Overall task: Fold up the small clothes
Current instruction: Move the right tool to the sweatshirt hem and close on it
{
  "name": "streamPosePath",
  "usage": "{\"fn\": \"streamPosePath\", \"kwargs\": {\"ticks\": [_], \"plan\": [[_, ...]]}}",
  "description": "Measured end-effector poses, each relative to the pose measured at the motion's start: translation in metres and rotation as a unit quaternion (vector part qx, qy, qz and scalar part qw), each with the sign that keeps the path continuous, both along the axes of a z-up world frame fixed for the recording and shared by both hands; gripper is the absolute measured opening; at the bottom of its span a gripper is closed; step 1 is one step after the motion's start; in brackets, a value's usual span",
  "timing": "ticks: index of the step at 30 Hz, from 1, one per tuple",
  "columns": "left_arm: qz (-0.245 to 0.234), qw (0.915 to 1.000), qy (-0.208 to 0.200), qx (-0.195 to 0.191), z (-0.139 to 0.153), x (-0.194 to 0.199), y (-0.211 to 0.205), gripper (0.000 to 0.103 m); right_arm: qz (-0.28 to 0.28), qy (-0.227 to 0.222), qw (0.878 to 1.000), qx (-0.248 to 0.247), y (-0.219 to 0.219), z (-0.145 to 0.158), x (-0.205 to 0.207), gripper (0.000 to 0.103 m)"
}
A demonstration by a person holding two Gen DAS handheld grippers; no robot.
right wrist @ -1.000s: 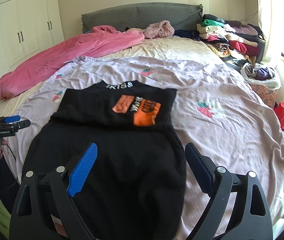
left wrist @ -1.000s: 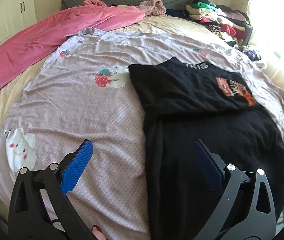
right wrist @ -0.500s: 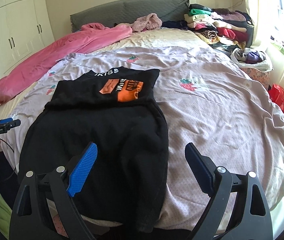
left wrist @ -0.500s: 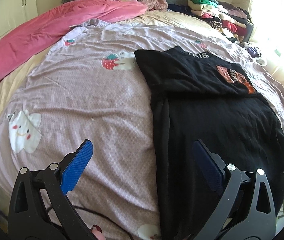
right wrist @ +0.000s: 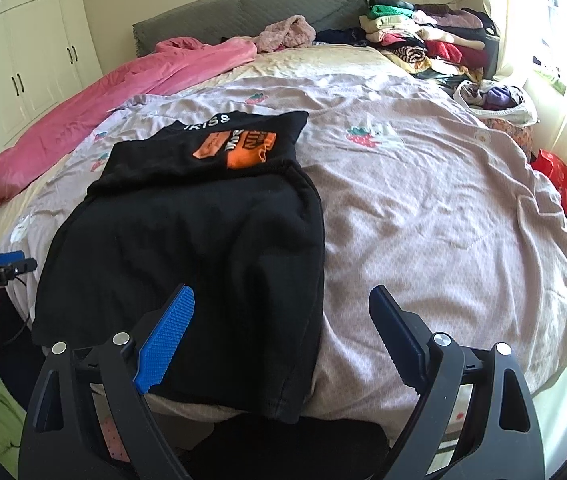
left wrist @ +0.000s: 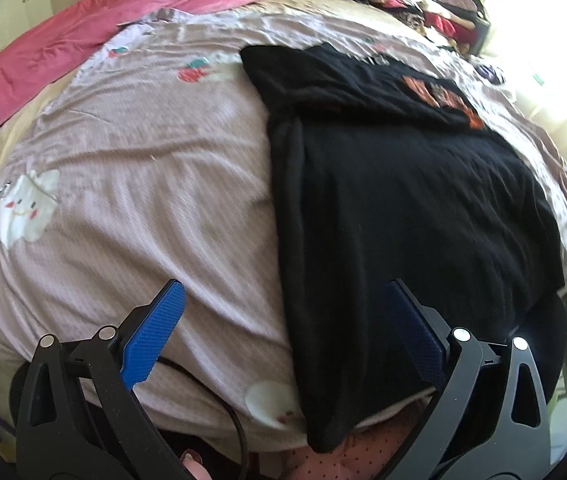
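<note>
One black garment (right wrist: pixel 187 240) lies spread on the bed's lilac sheet (right wrist: pixel 443 208), its orange-printed top part already laid back over itself and its near hem hanging over the bed edge. Both the left gripper (left wrist: pixel 283 320) and right gripper (right wrist: pixel 283 320) hover above that hem with fingers spread wide, holding nothing. My worry is the thick, doubled cloth: a pinch could catch only the top layer, or grab sheet with it, dragging the fold crooked. A pink blanket (right wrist: pixel 103 112) lies well apart.
</note>
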State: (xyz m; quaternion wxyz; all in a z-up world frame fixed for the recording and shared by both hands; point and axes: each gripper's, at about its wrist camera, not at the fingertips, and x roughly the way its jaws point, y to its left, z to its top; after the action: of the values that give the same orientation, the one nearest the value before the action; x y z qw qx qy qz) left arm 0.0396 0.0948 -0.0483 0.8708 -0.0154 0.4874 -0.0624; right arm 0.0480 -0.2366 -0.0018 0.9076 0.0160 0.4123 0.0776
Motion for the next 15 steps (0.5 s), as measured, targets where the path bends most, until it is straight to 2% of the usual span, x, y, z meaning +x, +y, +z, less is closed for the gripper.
{"fn": "streamPosePath", "kwargs": {"ticks": [9, 15], "plan": [[-0.026, 0.9991, 0.033, -0.009, -0.022, -0.017, -0.015, 0.093, 0.004, 0.021, 1.0, -0.003, 0.002, -0.016, -0.013, 0.088], [-0.024, 0.9986, 0.042, -0.022, -0.028, -0.022, -0.015, 0.093, 0.006, 0.043, 0.999, -0.006, 0.002, -0.029, -0.022, 0.088]]}}
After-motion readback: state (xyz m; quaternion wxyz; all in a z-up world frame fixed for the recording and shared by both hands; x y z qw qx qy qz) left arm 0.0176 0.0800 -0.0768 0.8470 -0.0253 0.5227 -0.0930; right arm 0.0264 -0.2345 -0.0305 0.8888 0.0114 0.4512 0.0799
